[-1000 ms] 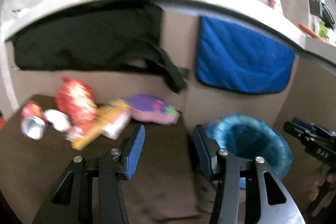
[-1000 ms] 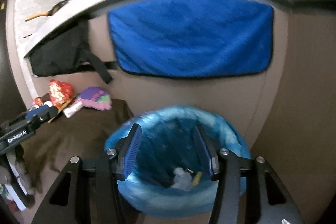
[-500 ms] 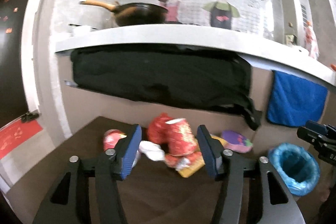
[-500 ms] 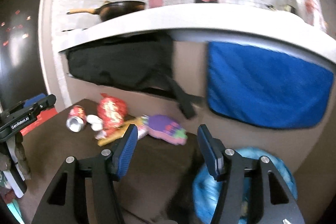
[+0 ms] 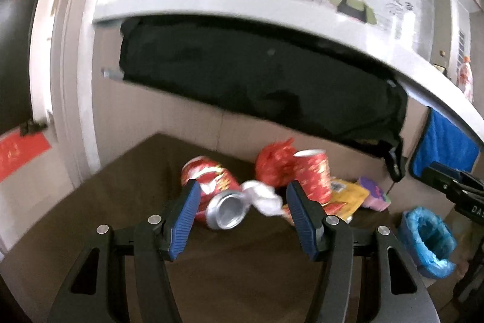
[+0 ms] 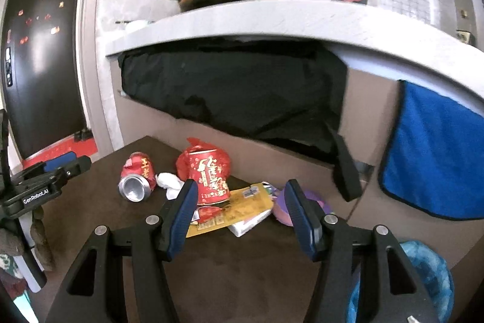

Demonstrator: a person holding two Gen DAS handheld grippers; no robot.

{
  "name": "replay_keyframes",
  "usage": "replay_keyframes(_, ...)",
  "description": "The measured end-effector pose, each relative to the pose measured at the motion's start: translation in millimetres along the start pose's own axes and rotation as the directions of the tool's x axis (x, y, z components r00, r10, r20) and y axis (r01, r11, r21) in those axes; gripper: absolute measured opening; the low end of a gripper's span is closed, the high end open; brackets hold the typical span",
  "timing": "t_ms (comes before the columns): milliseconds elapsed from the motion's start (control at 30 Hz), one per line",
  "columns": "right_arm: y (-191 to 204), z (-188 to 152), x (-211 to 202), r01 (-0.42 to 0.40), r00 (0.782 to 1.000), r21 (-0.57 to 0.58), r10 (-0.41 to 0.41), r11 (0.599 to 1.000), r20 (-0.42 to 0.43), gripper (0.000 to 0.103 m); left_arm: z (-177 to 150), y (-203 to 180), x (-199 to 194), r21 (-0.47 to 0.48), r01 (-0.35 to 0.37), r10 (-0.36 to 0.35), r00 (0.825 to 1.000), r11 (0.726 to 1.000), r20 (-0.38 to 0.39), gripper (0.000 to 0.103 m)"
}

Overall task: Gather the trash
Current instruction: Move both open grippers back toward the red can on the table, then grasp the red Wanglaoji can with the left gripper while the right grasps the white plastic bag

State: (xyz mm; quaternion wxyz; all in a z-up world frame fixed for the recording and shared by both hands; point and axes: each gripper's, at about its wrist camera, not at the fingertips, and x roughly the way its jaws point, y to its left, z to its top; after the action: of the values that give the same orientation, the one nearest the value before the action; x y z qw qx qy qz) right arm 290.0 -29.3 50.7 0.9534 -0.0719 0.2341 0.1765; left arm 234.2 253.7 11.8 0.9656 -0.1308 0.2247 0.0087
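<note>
Both grippers' jaws gape, empty; "GenRobot.AI" marks the left gripper (image 6: 45, 189); crushed can (image 5: 217, 196) ahead.

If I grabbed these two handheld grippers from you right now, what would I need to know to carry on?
Left gripper: open, empty, aimed at the crushed red can with the white crumpled tissue beside it.
Right gripper: open, empty, pointing at the red paper cup and yellow packet.
All the trash lies in one pile on the brown table: can, tissue, cup, red wrapper, yellow packet, purple packet.
The bin with the blue bag stands on the floor past the table's right end.
Nothing in the pile is gripped yet; every piece there is left to bin.
</note>
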Motion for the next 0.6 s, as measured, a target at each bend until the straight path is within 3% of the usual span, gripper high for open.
replay_keyframes(167,3,-9,30,-0.008,0.998,-0.001,0.008,1.000,-0.059,0.056,-8,48,41,-0.150,0.009,-0.027,0.993,0.989,-0.116,0.060)
replay_keyframes(333,6,-20,56,-0.018,0.993,-0.005,0.017,1.000,-0.115,0.056,-2,69,88,-0.268,0.024,-0.077,0.979,0.963,-0.190,0.060)
replay_keyframes(600,-2,-30,60,-0.012,0.991,-0.045,0.006,0.999,-0.132,0.056,-2,89,160,-0.362,-0.055,-0.066,0.947,0.931,-0.314,0.060)
